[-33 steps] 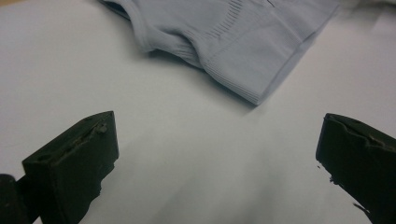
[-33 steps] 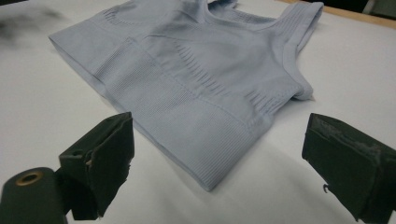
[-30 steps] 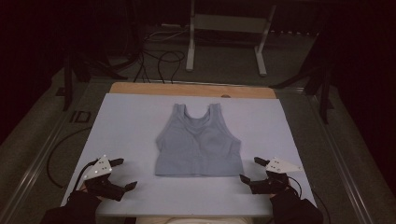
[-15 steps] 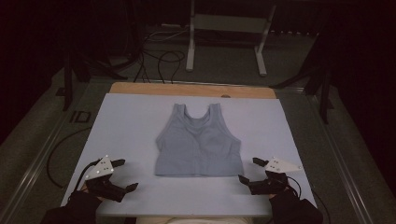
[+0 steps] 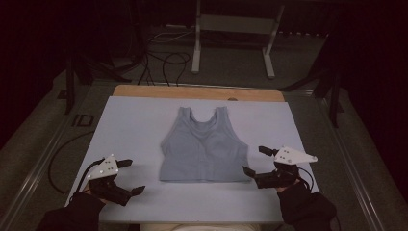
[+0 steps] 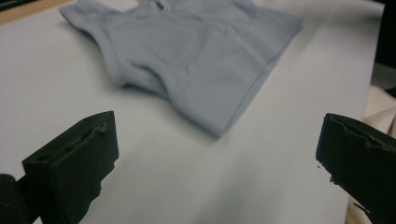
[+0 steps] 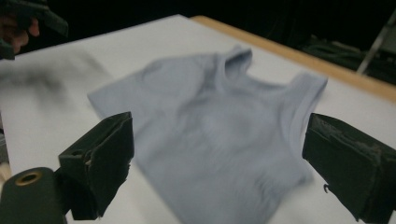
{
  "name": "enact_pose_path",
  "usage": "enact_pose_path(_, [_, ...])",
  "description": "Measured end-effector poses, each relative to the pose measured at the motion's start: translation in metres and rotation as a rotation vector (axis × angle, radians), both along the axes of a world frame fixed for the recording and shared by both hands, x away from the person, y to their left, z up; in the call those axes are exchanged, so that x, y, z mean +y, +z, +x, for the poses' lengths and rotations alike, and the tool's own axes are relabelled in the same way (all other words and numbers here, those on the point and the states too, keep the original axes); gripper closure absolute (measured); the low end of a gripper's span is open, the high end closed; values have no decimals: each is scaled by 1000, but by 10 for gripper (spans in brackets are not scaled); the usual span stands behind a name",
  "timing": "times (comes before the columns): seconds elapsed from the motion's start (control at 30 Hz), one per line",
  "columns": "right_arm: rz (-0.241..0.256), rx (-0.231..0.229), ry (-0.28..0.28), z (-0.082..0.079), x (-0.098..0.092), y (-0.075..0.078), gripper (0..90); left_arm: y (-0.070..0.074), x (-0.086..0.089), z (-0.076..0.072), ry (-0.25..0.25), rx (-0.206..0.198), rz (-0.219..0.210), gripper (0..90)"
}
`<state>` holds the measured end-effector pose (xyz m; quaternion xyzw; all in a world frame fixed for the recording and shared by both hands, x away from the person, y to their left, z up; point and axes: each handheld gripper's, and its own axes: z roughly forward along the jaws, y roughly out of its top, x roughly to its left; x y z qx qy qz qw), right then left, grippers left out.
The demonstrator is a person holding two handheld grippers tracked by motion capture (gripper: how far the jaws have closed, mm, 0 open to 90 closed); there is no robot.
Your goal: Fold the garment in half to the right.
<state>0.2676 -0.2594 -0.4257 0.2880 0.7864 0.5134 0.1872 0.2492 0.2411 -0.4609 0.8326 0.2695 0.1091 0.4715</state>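
My right gripper (image 7: 219, 163) had its jaws spread wide over the blurred pale blue tank top (image 7: 210, 135). Top lay flat on the white table (image 7: 140, 42). Other gripper (image 7: 28, 21) showed far off.

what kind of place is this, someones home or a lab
Most likely a lab or recording workspace, not a home. A tank top lies flat on a white mat over a wooden table, loose cables run across the floor, and a metal stand sits behind.

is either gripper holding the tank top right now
No, the light blue tank top lies flat on the table, with the left gripper and right gripper both open and apart from it.
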Motion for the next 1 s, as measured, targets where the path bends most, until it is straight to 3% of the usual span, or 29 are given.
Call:
enact_pose_path(0.03, [0,0,0,0,0,0,90,0,0,0,0,0,0,1])
enact_pose_path(0.07, [5,-9,11,6,4,11,89,3,-1,1,-5,-2,-2,1])
enact_pose_path(0.2, [10,-29,37,20,14,29,89,19,-6,7,-8,-20,24,1])
enact_pose_path(0.27, [8,-38,45,23,17,32,89,19,-6,7,-8,-20,24,0])
enact_pose_path(0.3, [10,-43,63,32,25,39,89,29,-9,10,-3,-29,31,1])
enact_pose_path(0.43, [-2,-53,97,46,42,48,89,36,-14,14,-8,-36,28,1])
enact_pose_path(0.67, [-11,-70,155,75,74,61,89,34,-23,20,-4,-20,29,0])
enact_pose_path(1.0, [-3,-70,207,117,123,65,89,14,-51,32,13,28,36,1])
